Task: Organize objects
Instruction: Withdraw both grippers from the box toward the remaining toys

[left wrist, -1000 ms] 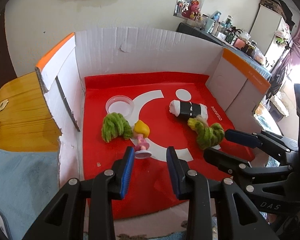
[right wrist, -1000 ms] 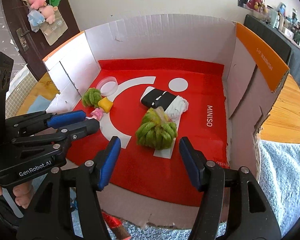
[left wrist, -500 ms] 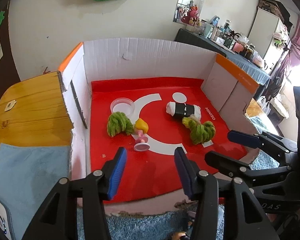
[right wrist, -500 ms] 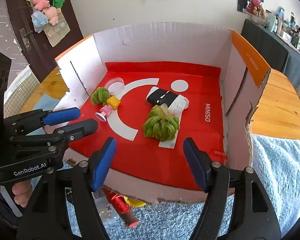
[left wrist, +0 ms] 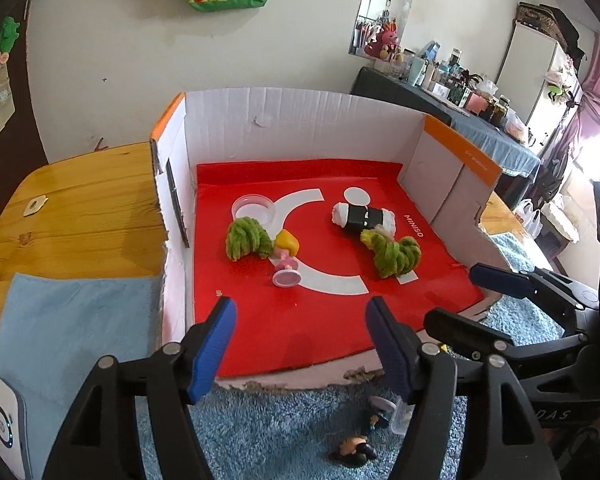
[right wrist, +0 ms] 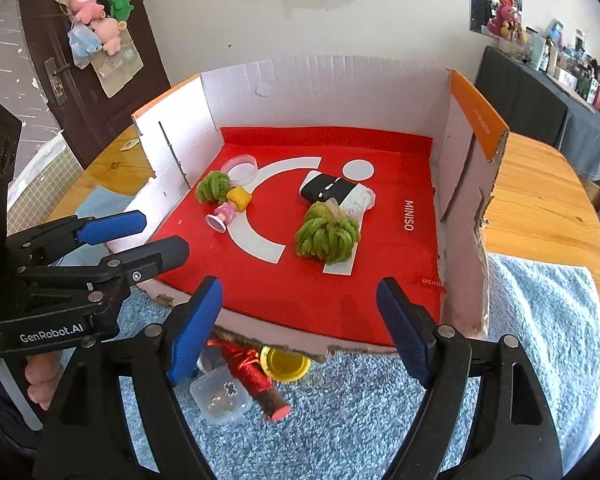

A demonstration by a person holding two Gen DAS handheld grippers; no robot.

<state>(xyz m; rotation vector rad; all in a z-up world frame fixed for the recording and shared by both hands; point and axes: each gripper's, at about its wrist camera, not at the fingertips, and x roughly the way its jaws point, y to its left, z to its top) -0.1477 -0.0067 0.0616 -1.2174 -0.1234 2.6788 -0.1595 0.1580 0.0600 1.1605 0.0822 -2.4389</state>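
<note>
A white cardboard box with a red liner holds two green yarn bundles, a pink and yellow figurine, a black and white roll and a clear lid. My left gripper hangs over the box's front edge, jaws opening, nothing between them. My right gripper is beside it, jaws also opening and empty. On the blue mat in front lie a red thread spool, a yellow cap, a clear small case and a small dark figurine.
The box stands on a wooden table partly covered by a blue fluffy mat. A light blue cloth lies left of the box. A white device rests at the far left corner. A cluttered dark counter stands behind.
Both grippers have pulled back from inside the box to its front edge and their jaws have spread wider. The loose items on the blue mat have come into view.
</note>
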